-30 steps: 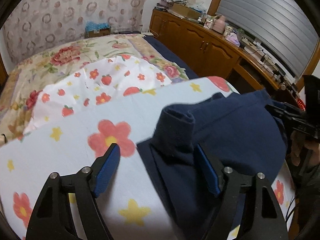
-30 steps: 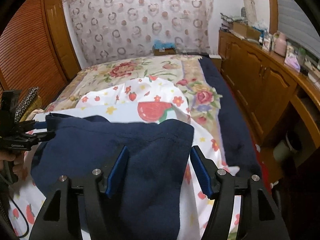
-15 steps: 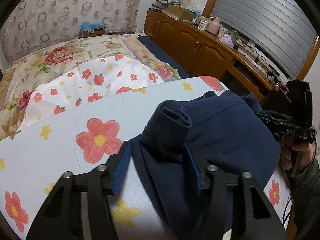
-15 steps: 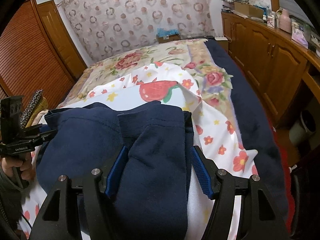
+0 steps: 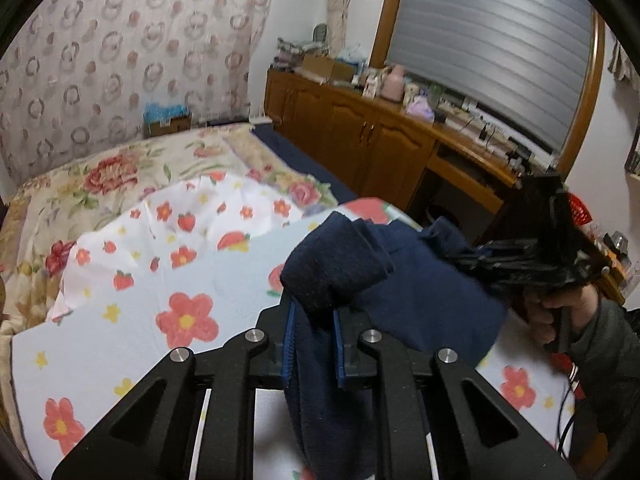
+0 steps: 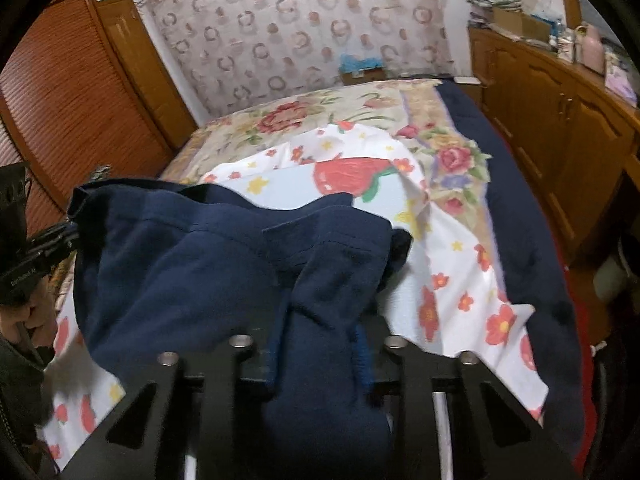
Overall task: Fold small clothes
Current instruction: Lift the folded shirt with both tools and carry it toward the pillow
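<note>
Garment: I have the navy fleece garment (image 5: 420, 292) bunched over the flowered sheet (image 5: 120, 340) on the bed.
Left hand-held gripper (image 5: 314, 344): jaws have just been closing — now clamped on a thick fold at its near edge.
Right hand-held gripper (image 6: 320, 354): likewise just closed, pinching the opposite edge.
Handling: I judge it soft, light and floppy — it sags between grips, so hold hems or corners.

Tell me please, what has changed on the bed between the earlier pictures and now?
Both grippers have just been closing and now pinch the navy garment: the left gripper on one bunched end, the right gripper on the other. The cloth has bunched up and lifted off the flowered sheet. The sheet and the floral bedspread lie as before.
</note>
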{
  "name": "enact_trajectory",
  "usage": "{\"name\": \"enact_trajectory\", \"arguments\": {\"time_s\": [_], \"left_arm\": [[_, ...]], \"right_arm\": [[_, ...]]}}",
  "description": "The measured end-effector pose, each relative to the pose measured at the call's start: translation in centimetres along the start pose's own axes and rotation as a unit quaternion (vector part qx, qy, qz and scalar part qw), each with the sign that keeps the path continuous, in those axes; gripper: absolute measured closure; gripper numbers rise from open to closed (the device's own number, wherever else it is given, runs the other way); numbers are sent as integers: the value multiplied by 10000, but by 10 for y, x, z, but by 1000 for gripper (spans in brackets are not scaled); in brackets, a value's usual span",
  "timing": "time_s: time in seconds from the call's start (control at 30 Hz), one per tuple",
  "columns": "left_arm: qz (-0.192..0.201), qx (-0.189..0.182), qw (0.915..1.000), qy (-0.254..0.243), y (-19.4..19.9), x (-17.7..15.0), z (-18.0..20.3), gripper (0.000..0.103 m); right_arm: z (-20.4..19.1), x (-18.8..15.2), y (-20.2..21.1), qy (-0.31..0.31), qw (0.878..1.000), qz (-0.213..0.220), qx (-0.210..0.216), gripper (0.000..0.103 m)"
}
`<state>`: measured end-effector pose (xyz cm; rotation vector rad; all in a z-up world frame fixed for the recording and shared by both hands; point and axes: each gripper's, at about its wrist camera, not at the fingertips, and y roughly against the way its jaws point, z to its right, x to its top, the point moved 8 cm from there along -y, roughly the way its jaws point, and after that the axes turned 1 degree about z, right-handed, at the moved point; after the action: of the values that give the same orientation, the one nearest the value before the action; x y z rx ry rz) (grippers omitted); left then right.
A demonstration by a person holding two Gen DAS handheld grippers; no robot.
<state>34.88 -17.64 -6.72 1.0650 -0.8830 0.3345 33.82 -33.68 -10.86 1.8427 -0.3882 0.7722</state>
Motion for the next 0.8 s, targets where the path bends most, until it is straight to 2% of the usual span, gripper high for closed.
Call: {"name": "enact_trajectory", "arguments": {"time_s": [0.07,0.33,0.57,0.8], "left_arm": [[158,-44,9999,-16,13,7,5,87],[795,-21,9966,-229,74,39,13,87],[1168,472,9920,-89,123,43,-21,87],[1289,1101,9855,8,169,29,-60,87]], "right_arm": [[-4,2,8,70,9998,186,-40,89],[-30,21,54,324,9930,1136,-65,91],[-84,48,70,884,9851,1472,109,91],[-140,69,48,1397,9778,1520,357,91]]}}
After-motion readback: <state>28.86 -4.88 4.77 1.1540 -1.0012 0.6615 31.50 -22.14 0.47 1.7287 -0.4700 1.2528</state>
